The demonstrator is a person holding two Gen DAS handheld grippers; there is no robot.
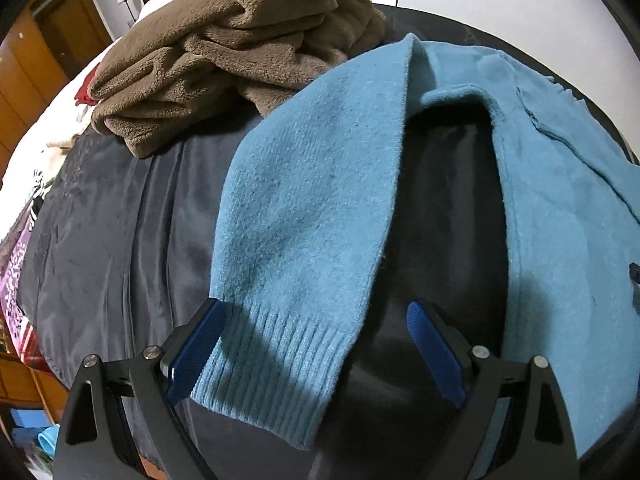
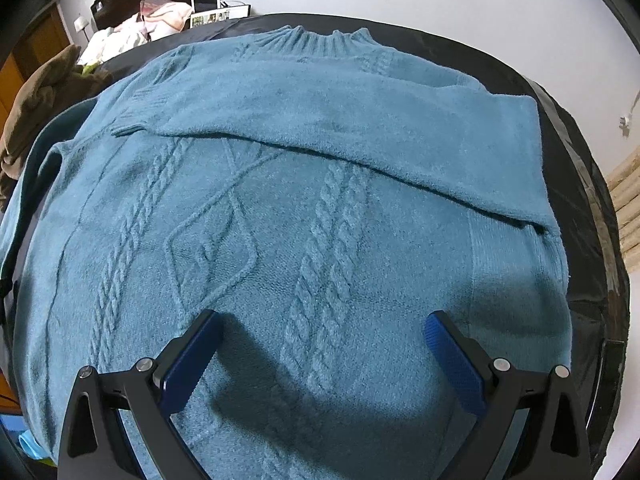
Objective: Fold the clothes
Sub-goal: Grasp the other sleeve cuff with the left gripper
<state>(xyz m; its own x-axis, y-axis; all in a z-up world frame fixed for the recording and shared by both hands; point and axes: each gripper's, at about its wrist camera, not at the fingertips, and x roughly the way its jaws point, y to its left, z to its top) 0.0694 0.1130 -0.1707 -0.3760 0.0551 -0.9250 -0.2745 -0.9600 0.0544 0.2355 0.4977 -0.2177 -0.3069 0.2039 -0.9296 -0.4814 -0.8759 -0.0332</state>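
Left wrist view: spread left tongs (image 1: 314, 334) straddle the sleeve cuff (image 1: 272, 372); right tongs (image 2: 322, 346) spread above the sweater (image 2: 280, 208); a shallow pinch could slip off the cuff.

place: home bedroom | evidence: bed with pillows (image 2: 156, 14), bedside lamp (image 2: 82, 24), wooden wardrobe doors (image 1: 24, 64)

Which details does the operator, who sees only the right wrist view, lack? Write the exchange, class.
Operator: Where does the left sleeve lie?
Observer: The left sleeve lies spread out to the side on the dark cover, with its ribbed cuff between the fingers of the open left tool.
Operator: Is that cuff gripped?
Observer: No. Only the left pad sits at its edge; the other is apart.
Operator: What is the brown thing at my edge?
Observer: A crumpled brown fleece garment, beyond the sleeve.
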